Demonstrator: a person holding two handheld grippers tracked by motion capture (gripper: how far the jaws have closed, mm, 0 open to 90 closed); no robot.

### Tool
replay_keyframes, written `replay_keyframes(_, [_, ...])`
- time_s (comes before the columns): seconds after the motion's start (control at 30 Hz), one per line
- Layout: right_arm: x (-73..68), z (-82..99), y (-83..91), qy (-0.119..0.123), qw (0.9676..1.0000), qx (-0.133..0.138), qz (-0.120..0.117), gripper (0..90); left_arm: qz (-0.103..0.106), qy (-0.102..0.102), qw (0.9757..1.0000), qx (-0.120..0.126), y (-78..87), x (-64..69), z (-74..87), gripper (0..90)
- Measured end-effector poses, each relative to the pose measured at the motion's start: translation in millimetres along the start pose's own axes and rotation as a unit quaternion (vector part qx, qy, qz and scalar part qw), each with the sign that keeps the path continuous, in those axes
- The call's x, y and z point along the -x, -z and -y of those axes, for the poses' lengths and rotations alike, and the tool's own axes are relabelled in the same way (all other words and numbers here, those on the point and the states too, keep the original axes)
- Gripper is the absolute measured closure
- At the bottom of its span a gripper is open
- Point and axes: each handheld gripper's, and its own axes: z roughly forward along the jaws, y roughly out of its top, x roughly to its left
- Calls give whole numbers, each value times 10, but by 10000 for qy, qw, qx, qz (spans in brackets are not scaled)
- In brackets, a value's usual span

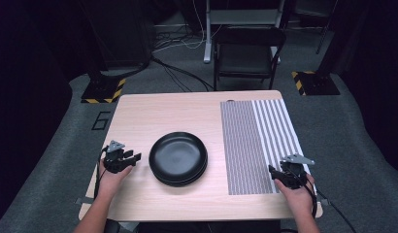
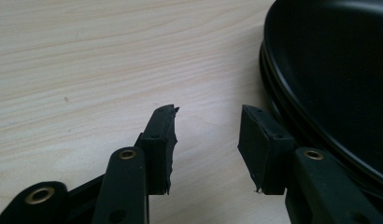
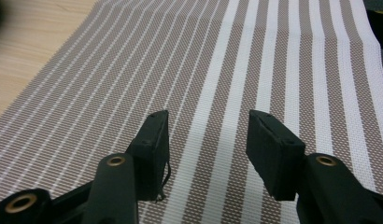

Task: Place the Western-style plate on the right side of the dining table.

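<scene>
Hovering beside the stacked plates (image 1: 178,158), the left gripper (image 1: 134,158) has spread fingers holding nothing. The right gripper (image 1: 273,173), also spread and empty, hangs over the striped mat (image 1: 255,141).

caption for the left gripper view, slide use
Left gripper open and empty over the wooden table, beside stacked black plates.
</scene>
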Motion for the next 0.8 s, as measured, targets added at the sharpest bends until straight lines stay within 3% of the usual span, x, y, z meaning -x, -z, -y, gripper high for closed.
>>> replay_keyframes(0.17, [-63,-83,14,-48,9998,-22,-189,490,21,-76,9999,105,75,64,-109,560])
replay_keyframes(0.33, [-99,-183,35,-72,9994,6,-335,499,100,36,9996,261,159,85,-205,559])
replay_keyframes(0.43, [-137,-257,48,-13,9993,66,-377,505,184,183,9993,258,187,88,-248,564])
replay_keyframes(0.53, [-194,-324,54,-24,9989,90,-466,516,213,216,9994,149,189,71,-285,582])
replay_keyframes(0.8, [-385,-458,-1,96,9974,160,-702,523,218,261,9993,152,214,86,-386,562])
